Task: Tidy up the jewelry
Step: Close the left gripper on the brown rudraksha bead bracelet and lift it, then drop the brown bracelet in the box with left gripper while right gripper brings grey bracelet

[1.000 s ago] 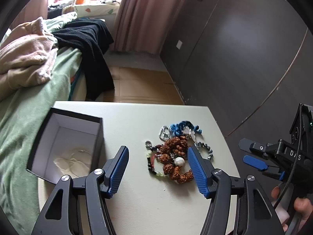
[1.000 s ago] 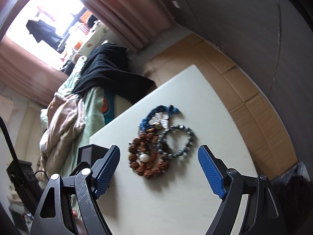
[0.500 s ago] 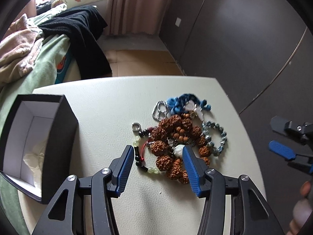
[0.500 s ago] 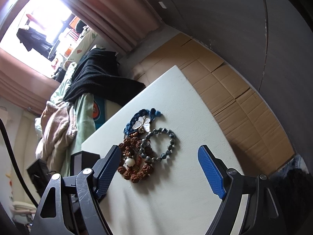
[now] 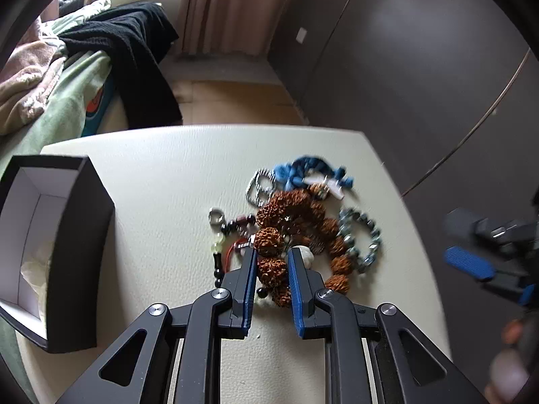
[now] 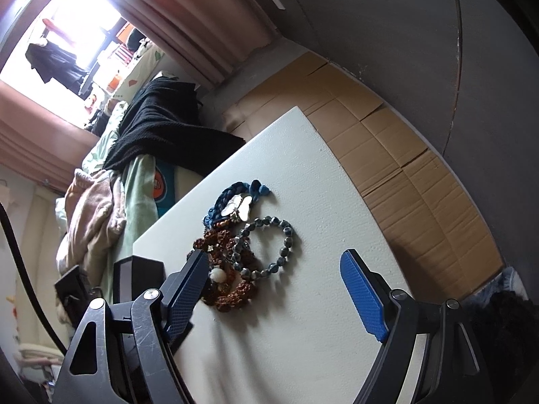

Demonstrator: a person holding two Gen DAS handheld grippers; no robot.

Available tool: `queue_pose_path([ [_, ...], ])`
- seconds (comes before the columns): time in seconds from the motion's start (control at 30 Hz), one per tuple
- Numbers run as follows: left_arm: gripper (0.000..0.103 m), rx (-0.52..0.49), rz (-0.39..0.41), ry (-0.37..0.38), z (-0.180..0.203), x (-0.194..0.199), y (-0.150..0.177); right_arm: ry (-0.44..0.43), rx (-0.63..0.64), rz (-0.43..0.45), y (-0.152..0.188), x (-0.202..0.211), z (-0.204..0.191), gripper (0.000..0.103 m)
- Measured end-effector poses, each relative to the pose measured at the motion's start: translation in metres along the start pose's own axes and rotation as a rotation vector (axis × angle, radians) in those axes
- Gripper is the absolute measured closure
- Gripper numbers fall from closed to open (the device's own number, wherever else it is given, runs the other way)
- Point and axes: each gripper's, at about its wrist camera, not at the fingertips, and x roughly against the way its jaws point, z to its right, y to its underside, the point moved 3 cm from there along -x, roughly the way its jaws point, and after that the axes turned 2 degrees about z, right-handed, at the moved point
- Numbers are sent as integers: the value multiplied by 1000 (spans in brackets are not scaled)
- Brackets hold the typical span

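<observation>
A pile of jewelry lies on the white table point(image 5: 161, 175): a brown rough-bead bracelet point(image 5: 293, 212) with a white bead, a grey bead bracelet point(image 5: 365, 232), a blue braided cord point(image 5: 306, 170), a silver chain piece point(image 5: 261, 187) and a thin dark bead strand point(image 5: 220, 245). My left gripper point(image 5: 271, 259) is down on the pile, shut on the brown bracelet's near beads. The pile also shows in the right wrist view: brown bracelet point(image 6: 235, 294), grey bracelet point(image 6: 283, 245). My right gripper point(image 6: 274, 276) is open and empty, hovering near the pile.
An open black box point(image 5: 81, 242) with a white lining stands at the table's left. A bed with green sheets point(image 5: 64, 107), a black garment point(image 5: 134, 54) and pink blankets lies beyond it. Cardboard flooring point(image 6: 404, 168) and a dark wall lie to the right.
My left gripper has moved forward and down onto the pile and closed from wide open onto the brown bracelet. My right gripper has stayed open, shifting slightly.
</observation>
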Motion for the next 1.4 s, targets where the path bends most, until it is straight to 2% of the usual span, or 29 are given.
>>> queue_pose_path([
  [0.1, 84, 13, 11, 22, -1, 8, -3, 4, -5, -22, 1, -8, 1, 33],
  [0.23, 84, 29, 34, 44, -3, 19, -7, 19, -1, -37, 4, -18, 0, 38],
  [0.3, 84, 43, 48, 69, -5, 26, -10, 28, 14, -42, 3, -23, -1, 50],
  [0.37, 84, 60, 60, 99, -7, 33, -13, 44, 26, -51, 2, -28, -2, 57],
  [0.47, 84, 69, 74, 112, -10, 42, -16, 87, 44, -66, 2, -40, -2, 58],
  [0.57, 84, 77, 91, 126, -13, 51, -18, 118, 74, -86, 4, -52, -6, 66],
  [0.63, 84, 83, 102, 132, -16, 56, -20, 149, 102, -92, 6, -58, -10, 69],
  [0.83, 84, 111, 140, 135, -30, 74, -23, 243, 191, -68, 6, -67, -24, 69],
  [0.93, 84, 123, 167, 125, -39, 84, -24, 326, 266, -51, 7, -73, -33, 71],
  [1.07, 84, 148, 203, 112, -54, 98, -26, 454, 371, -38, 13, -78, -44, 91],
  [1.17, 84, 163, 233, 106, -65, 111, -28, 401, 358, -57, 15, -76, -48, 92],
  [1.4, 84, 197, 305, 94, -85, 138, -29, 202, 302, 10, 12, -35, -64, 92],
])
